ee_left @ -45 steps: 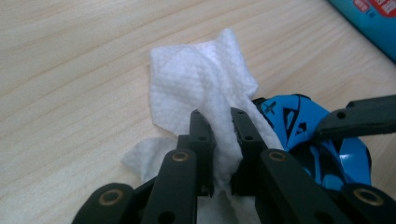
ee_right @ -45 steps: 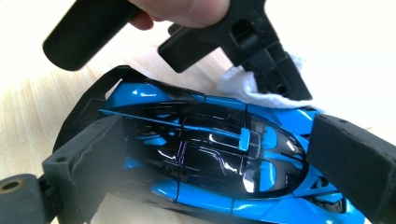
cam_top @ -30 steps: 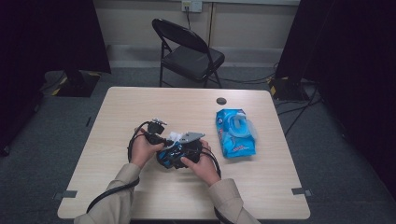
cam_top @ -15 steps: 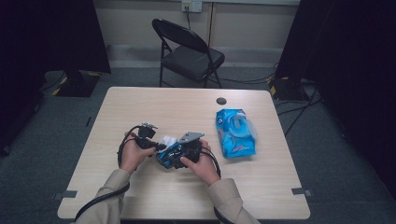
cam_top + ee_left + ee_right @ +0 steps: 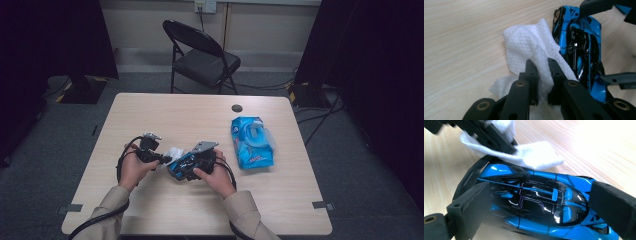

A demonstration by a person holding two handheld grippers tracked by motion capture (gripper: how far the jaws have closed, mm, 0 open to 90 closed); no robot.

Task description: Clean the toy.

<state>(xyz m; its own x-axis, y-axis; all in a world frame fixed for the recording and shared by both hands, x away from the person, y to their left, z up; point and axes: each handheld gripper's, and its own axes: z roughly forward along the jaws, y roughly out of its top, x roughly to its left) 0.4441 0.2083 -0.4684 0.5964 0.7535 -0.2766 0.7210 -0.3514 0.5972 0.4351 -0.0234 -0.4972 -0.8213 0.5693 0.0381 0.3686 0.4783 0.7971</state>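
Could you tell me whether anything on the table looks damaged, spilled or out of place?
Nothing stands out. The right gripper clamps the blue toy car, the left gripper pinches a white wipe against its side, and the wipes pack lies flat nearby with its flap open.

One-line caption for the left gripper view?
Left gripper pinches a white wipe against a blue toy car on the table.

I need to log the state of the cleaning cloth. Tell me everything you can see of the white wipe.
The white wipe is a thin, embossed, paper-like sheet, crumpled and folded over itself. The left tool is shut on a bunched fold of it. It drapes onto the wooden table, and one edge lies against the side of the blue toy car, which sits between the right tool's jaws.
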